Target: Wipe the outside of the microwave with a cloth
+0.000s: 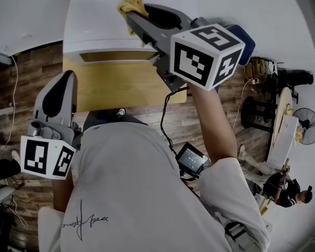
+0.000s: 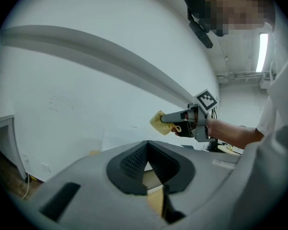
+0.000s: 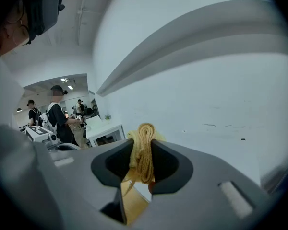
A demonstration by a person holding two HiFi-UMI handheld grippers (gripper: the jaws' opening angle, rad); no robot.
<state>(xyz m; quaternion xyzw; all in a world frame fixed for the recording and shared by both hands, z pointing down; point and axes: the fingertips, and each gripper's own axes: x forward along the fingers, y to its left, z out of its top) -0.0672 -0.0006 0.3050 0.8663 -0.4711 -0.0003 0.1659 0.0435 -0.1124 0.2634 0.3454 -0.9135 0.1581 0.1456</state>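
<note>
My right tool (image 1: 135, 18) is clamped on the yellow cloth (image 1: 132, 4), top centre of the head view; my left tool (image 1: 65, 80), lower left, is closed and empty.

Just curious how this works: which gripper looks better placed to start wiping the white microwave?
Right. The right gripper clamps the yellow cloth and reaches over the white microwave, while the left gripper holds nothing and hangs low, nearer the person's body.
</note>
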